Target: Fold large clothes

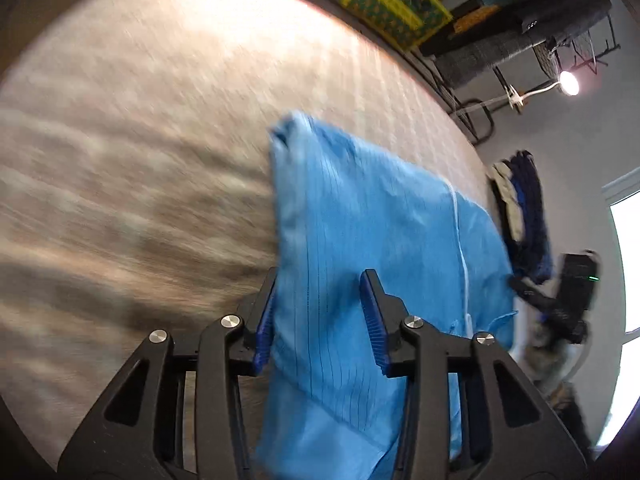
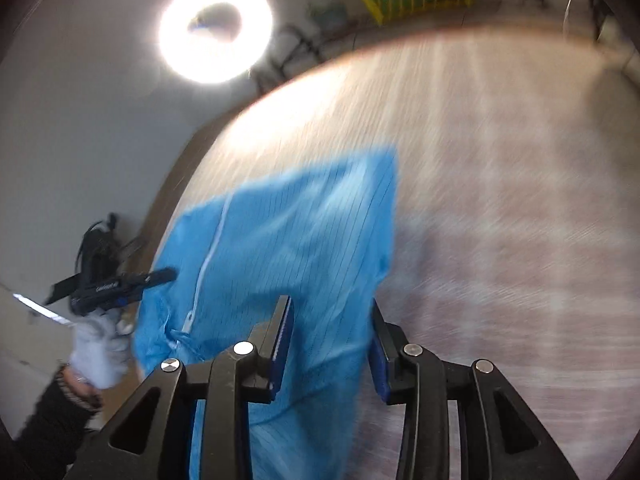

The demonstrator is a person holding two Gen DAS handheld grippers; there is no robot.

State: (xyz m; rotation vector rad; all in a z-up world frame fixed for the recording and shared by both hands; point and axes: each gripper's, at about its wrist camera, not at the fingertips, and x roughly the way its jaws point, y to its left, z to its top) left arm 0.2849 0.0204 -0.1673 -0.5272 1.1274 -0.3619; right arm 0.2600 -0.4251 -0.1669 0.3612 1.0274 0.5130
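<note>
A large light-blue garment [image 1: 360, 232] with thin dark stripes and a white zipper lies folded on the beige woven surface [image 1: 140, 120]. My left gripper [image 1: 320, 292] is open, its blue-padded fingers [image 1: 374, 316] astride the garment's near part. In the right wrist view the same garment [image 2: 288, 240] lies under my right gripper [image 2: 330, 320], which is also open, its fingers [image 2: 282, 332] spread over the cloth. Neither pair of jaws closes on the fabric. The other gripper [image 2: 112, 284] and a gloved hand [image 2: 100, 348] show at the left. Both views are motion-blurred.
A yellow crate [image 1: 394, 0] and dark furniture [image 1: 520, 28] stand beyond the surface's far edge. A lamp [image 1: 568, 82] and a ring light [image 2: 216, 28] shine nearby. A window [image 1: 628, 264] is at the right. The surface edge [image 2: 188, 168] curves left of the garment.
</note>
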